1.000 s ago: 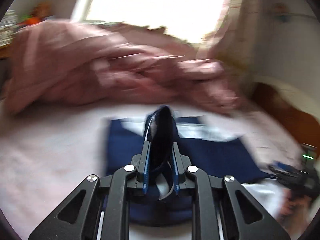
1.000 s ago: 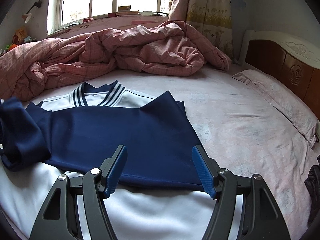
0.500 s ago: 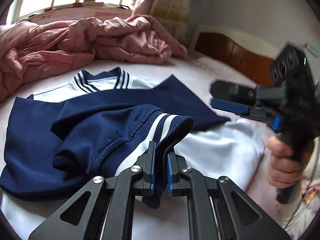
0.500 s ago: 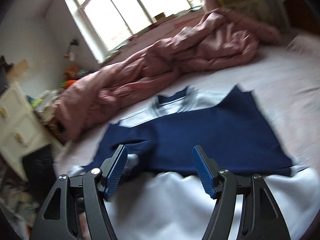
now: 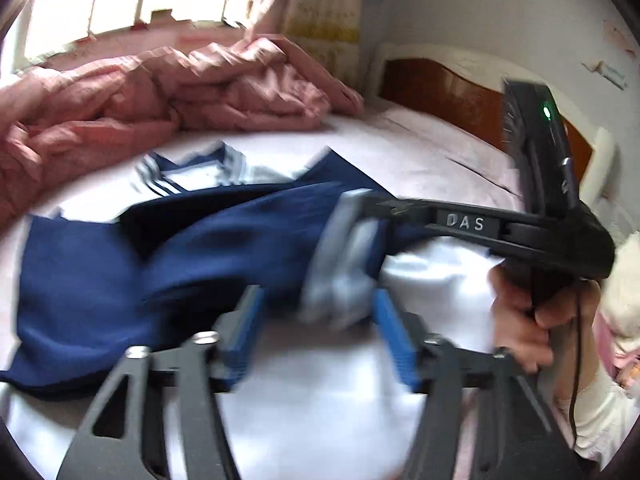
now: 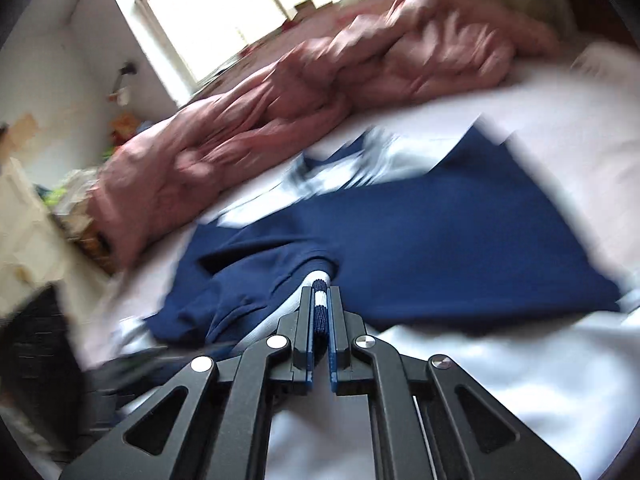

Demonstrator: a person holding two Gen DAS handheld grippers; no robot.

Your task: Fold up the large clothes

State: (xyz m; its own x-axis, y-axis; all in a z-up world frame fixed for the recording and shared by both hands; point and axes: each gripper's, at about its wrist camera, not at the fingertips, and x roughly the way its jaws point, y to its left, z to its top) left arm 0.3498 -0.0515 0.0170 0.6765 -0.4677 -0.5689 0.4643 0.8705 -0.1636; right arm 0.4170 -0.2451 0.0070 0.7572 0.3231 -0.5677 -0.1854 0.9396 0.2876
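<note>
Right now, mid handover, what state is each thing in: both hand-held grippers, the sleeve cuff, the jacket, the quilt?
Left hand-held gripper: jaws opening, pads off the cuff that lies between them.
Right hand-held gripper: shut on the sleeve cuff.
Sleeve cuff: striped, pinched, pulled across the jacket.
Jacket: lying on the bed, navy sleeves folded over its white body.
Quilt: pink, crumpled behind the jacket.
Bed: bearing both.

Daylight pours from the window (image 6: 224, 12) at the upper left of both my views, blown out white with glare. Both are smeared by motion blur: the cuff (image 5: 340, 276) at my left view's centre is a grey streak, the quilt (image 6: 304, 92) soft. Fisheye bends the edges into dark corners.
</note>
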